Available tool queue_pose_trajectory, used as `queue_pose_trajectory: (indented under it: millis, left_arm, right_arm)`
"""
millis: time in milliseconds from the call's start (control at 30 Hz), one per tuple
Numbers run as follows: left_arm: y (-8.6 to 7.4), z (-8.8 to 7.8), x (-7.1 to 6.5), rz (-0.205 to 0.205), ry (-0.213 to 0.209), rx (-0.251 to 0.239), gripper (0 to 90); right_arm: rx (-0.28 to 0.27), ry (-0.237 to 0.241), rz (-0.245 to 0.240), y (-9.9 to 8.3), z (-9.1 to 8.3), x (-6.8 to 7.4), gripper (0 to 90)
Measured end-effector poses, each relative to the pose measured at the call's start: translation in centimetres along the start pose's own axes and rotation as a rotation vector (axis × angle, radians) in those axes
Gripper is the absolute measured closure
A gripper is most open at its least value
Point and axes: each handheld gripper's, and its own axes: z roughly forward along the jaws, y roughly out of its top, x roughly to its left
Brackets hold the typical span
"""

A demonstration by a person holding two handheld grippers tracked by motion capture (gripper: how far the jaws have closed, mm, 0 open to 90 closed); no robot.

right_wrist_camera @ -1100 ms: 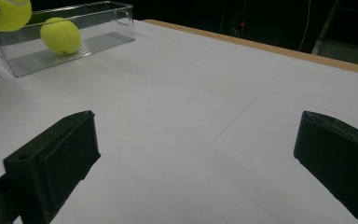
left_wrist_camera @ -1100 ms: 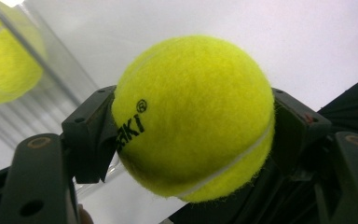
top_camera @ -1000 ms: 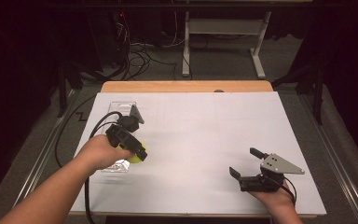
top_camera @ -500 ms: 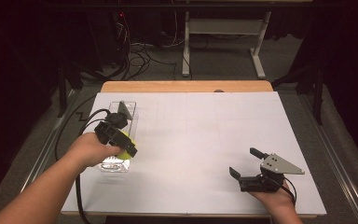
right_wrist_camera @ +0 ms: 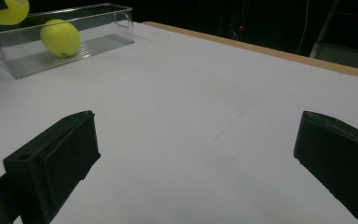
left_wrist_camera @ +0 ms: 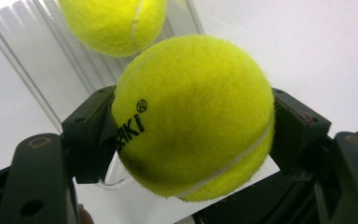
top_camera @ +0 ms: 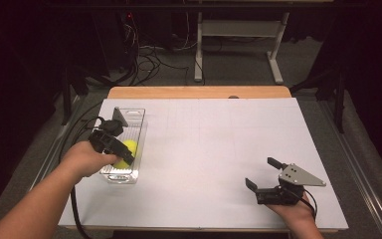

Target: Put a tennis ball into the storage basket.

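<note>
2 grippers work over a white table (top_camera: 214, 149). On its left side lies a clear plastic bin (top_camera: 137, 127), long and narrow. The left gripper (top_camera: 119, 149) hangs over the near end of this bin, its jaws clamped on a yellow tennis ball (left_wrist_camera: 191, 116). A second tennis ball (right_wrist_camera: 59, 37) rests on the bin's ribbed floor, probably toward the middle. The right gripper (top_camera: 261, 174) sits low at the table's near right, jaws wide apart with nothing between them.

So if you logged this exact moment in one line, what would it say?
left gripper: jaws shut on tennis ball, above clear bin | bin: second ball inside | right gripper: jaws open, holding nothing, on white table
</note>
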Motion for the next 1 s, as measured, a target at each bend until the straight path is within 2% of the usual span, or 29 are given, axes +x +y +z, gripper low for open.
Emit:
queue_pose_trajectory:
  millis: [200,367,867,1000]
  left_arm:
    - [-0.3,0.1,1.1,-0.026,0.014,0.009,27.1]
    - [-0.3,0.1,1.4,-0.037,0.017,0.005,27.0]
    - [-0.2,0.4,1.4,-0.042,0.025,0.013,27.0]
    - [-0.1,0.9,1.6,-0.056,0.038,0.017,26.9]
  right_arm:
    - [-0.003,-0.001,0.005,0.0,0.0,0.0,0.1]
    - [-0.002,-0.001,0.004,0.0,0.0,0.0,0.1]
    - [-0.002,-0.003,0.003,0.1,0.0,0.0,0.1]
    - [-0.003,-0.002,0.003,0.0,0.0,0.0,0.1]
